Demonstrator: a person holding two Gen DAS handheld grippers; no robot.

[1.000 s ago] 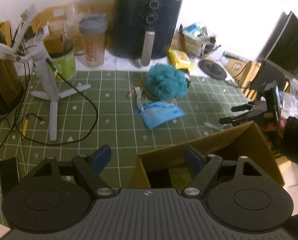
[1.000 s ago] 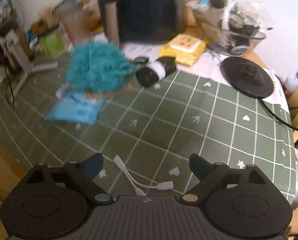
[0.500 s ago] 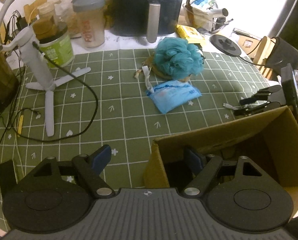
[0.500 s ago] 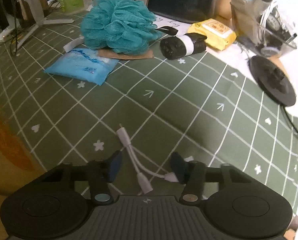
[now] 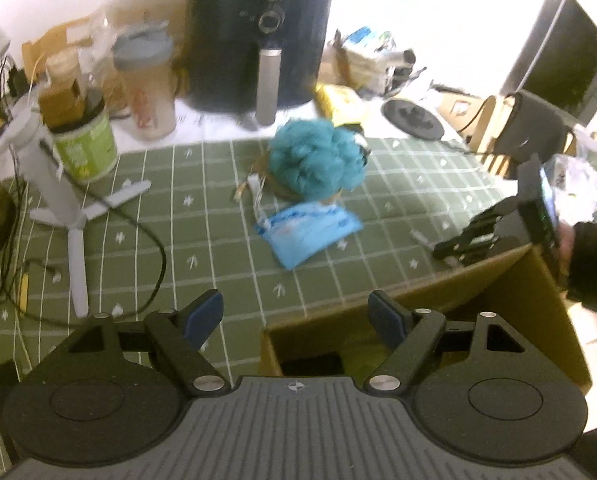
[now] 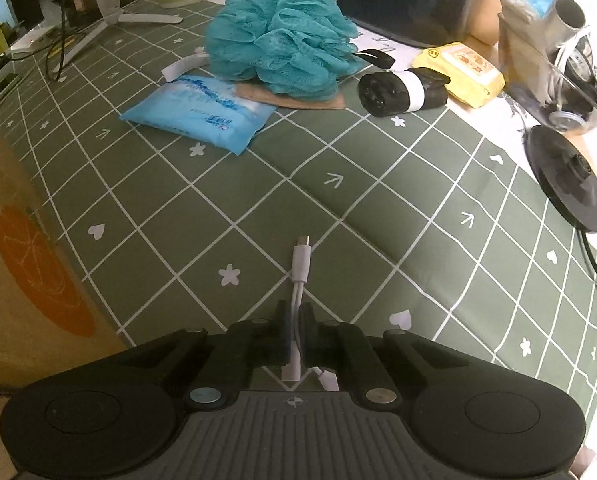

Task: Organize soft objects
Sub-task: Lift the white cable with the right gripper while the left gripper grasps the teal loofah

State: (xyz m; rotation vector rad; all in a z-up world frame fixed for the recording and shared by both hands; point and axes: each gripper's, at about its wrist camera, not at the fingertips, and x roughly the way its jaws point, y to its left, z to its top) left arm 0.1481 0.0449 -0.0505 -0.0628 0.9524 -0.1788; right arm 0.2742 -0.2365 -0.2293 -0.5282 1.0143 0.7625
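Right gripper (image 6: 296,334), jaws just closed on the thin white adapter cable (image 6: 301,264) lying on the desk (image 6: 378,208); left gripper (image 5: 296,314) empty, jaws apart above the cardboard box (image 5: 510,280); risk: cable slipping from the narrow pinch when lifted.

Right tool (image 6: 295,334) clamped (left (image 5: 297,314) agape)
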